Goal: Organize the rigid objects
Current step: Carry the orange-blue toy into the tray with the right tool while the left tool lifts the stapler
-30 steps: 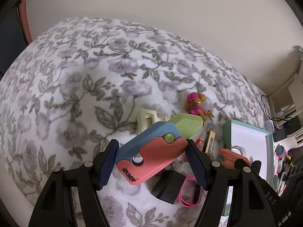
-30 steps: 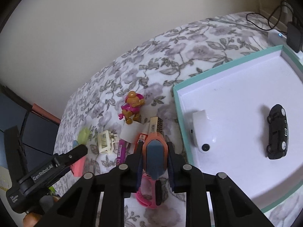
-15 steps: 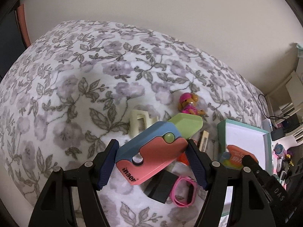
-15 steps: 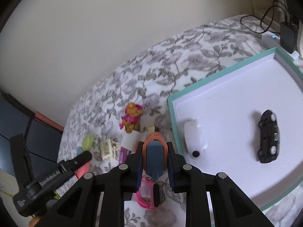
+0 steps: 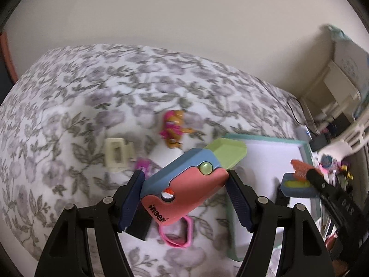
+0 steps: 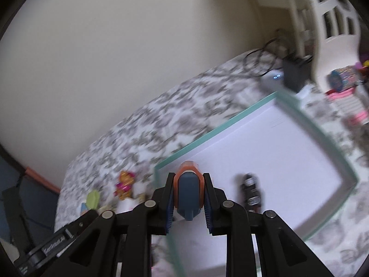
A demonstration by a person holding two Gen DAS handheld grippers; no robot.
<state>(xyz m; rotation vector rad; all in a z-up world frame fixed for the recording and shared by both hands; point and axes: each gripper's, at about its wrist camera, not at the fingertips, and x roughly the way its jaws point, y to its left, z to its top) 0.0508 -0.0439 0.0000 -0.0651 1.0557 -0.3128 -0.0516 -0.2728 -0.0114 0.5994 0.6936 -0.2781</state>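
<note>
Coral, blue and lime plastic make up the toy cutter (image 5: pixel 191 182) clamped between the navy pads of the left gripper (image 5: pixel 185 196), its lime tip tilted up toward the teal-rimmed tray (image 5: pixel 306 149). The fingers (image 5: pixel 130 198) press its two ends, held above the floral bedspread (image 5: pixel 69 97). The right gripper (image 6: pixel 188 197) is closed narrowly on an orange-and-blue block (image 6: pixel 188 192), which sits upright between the pads over the near corner of the tray (image 6: pixel 207 136); in the left view the same block (image 5: pixel 298 182) hangs above the tray's white floor. A small black toy car (image 6: pixel 251 192) lies inside the tray, just beside the right fingers (image 6: pixel 208 205). On the bed, left of the tray, rest a pink-and-orange puppy figure (image 5: pixel 171 130), a cream hair clip (image 5: pixel 115 157) and, below the cutter, a pink ring-shaped band (image 5: pixel 178 235) and a black box (image 5: pixel 140 221). Both views are motion-blurred. A black charger (image 6: pixel 295 73) and cables sit beyond the tray's far corner.
</note>
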